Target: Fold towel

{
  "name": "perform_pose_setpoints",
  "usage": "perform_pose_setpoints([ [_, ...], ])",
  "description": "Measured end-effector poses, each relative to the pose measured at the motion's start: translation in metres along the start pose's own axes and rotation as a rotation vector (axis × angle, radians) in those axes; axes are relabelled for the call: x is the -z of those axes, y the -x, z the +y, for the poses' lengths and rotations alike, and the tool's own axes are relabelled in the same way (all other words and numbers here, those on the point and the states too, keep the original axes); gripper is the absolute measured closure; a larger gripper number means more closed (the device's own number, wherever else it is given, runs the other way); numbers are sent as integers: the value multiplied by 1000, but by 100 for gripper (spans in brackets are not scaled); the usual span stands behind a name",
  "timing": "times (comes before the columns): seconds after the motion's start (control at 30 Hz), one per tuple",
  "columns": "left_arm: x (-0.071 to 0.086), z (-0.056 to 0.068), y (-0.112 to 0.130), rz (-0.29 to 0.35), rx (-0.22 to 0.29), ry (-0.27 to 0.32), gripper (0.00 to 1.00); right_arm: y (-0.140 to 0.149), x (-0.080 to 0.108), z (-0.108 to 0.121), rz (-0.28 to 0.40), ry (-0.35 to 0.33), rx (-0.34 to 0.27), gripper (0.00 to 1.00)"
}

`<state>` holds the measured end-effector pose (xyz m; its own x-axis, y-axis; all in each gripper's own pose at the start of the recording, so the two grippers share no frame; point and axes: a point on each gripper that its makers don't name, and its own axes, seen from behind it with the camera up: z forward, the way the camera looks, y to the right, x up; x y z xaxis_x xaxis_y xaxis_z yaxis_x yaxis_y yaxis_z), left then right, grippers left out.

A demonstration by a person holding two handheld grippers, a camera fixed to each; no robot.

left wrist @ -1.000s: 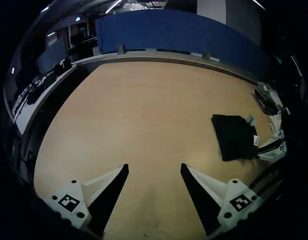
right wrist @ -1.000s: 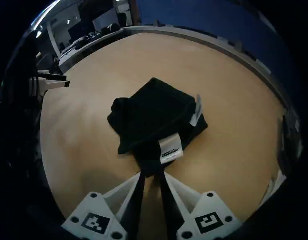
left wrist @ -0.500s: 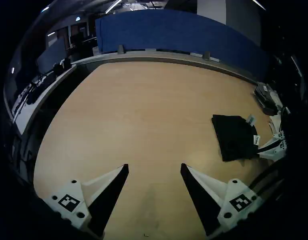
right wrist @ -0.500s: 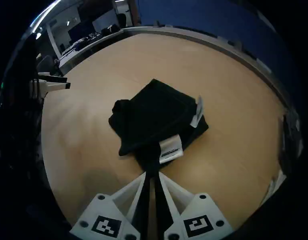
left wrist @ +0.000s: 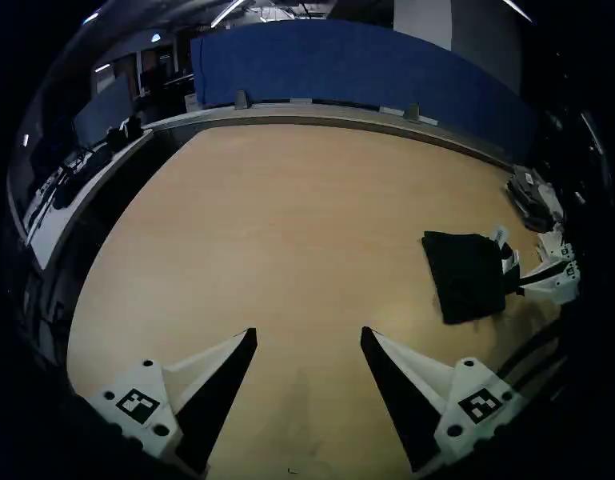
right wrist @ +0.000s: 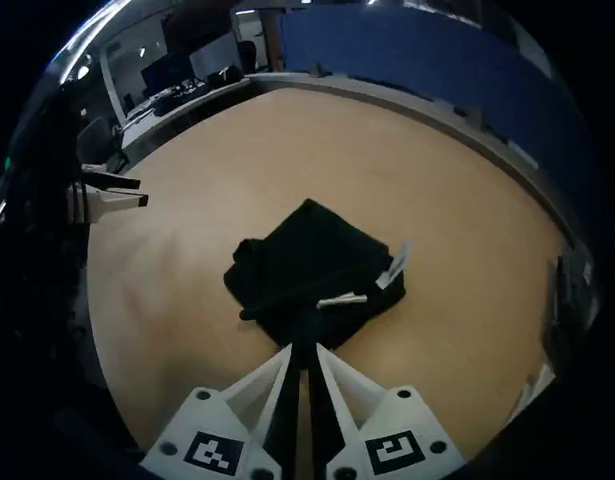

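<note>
Black folded cloth towel (right wrist: 311, 264), lower centre, now rises clamped in right gripper (right wrist: 305, 358), probably starting another fold; left gripper (left wrist: 307, 336) splayed.

A broad, pale wooden worktop (left wrist: 291, 224) runs to a blue partition (left wrist: 347, 64) along its far edge. Cluttered desks (left wrist: 67, 184) stand left, under a strip light (left wrist: 227, 11).

Nothing readable here — the white tag (right wrist: 343, 302) on the towel (right wrist: 307, 248), just past the tips of the right gripper (right wrist: 307, 350), sits edge-on, and the square markers (right wrist: 207, 452) on its fingers are patterns, not letters.
</note>
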<state>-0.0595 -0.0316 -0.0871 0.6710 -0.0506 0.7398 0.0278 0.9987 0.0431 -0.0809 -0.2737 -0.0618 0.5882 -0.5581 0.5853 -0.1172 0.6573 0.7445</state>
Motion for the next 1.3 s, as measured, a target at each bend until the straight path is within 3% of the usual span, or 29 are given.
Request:
perform_pose_setpoints([
  [0.27, 3, 1, -1, 6, 7, 2, 3, -42, -6, 6, 33, -1, 43, 94],
  [0.7, 3, -1, -1, 8, 26, -2, 3, -85, -44, 17, 23, -1, 82, 92],
  [0.8, 2, -3, 0, 8, 29, -5, 3, -88, -48, 20, 22, 10, 82, 83],
  [0.93, 1, -5, 0, 7, 33, -8, 3, -91, -48, 22, 29, 17, 86, 51],
  [1.03, 0, -6, -1, 7, 33, -9, 3, -92, -47, 22, 38, 21, 88, 35],
  [1.1, 0, -6, -2, 7, 31, -8, 3, -93, -46, 22, 44, 23, 87, 30],
  [1.3, 1, -5, -4, 8, 26, -5, 3, -95, -44, 24, 58, 34, 79, 28],
])
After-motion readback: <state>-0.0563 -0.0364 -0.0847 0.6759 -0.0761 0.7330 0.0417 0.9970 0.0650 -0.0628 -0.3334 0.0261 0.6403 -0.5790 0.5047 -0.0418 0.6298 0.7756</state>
